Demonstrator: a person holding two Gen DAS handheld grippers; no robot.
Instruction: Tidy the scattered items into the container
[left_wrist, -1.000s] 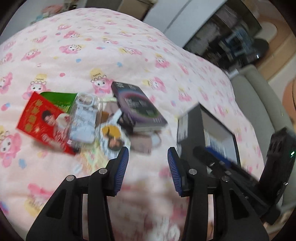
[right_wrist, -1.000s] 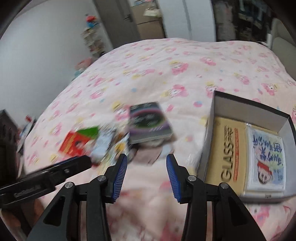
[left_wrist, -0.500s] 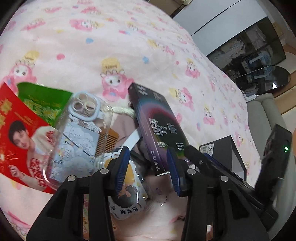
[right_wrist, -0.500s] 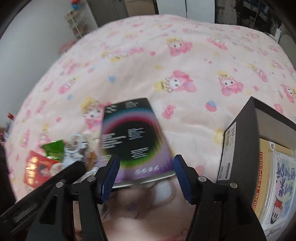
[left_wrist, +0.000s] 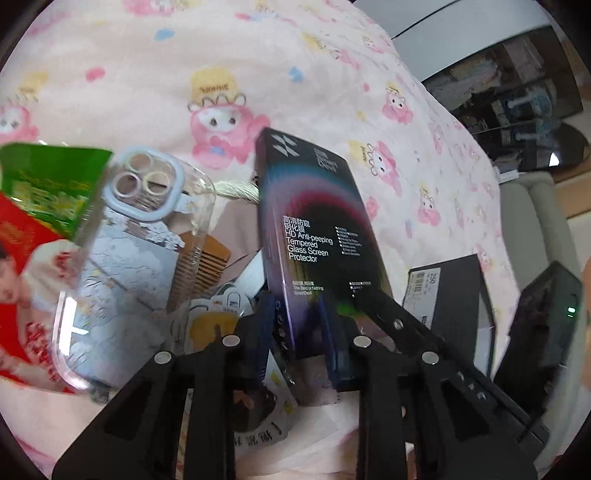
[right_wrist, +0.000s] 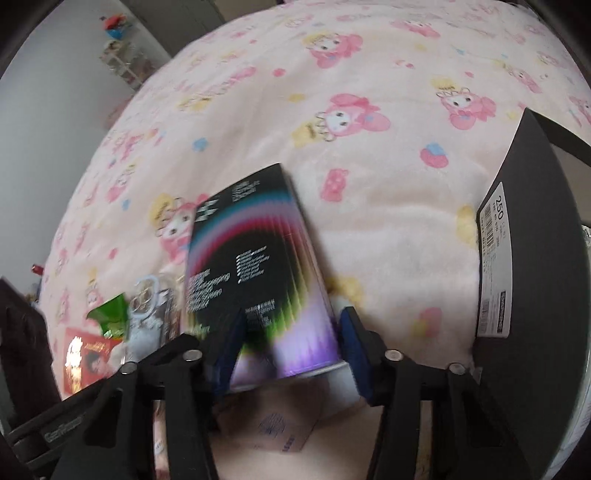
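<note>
The dark screen-protector box (left_wrist: 317, 236) with its rainbow arc lies flat on the bed, its near end between the right fingers (right_wrist: 354, 350) and its long side reaching away from them. Left of it, a clear phone case (left_wrist: 125, 266), wooden comb (left_wrist: 207, 264), green packet (left_wrist: 44, 184) and red card (left_wrist: 26, 295) overlap in a heap. The black container (right_wrist: 517, 266) stands open just right of the fingers.

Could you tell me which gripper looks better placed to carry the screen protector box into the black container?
Probably the right gripper: its open fingers straddle the screen protector box, and the black container sits on its side.
</note>
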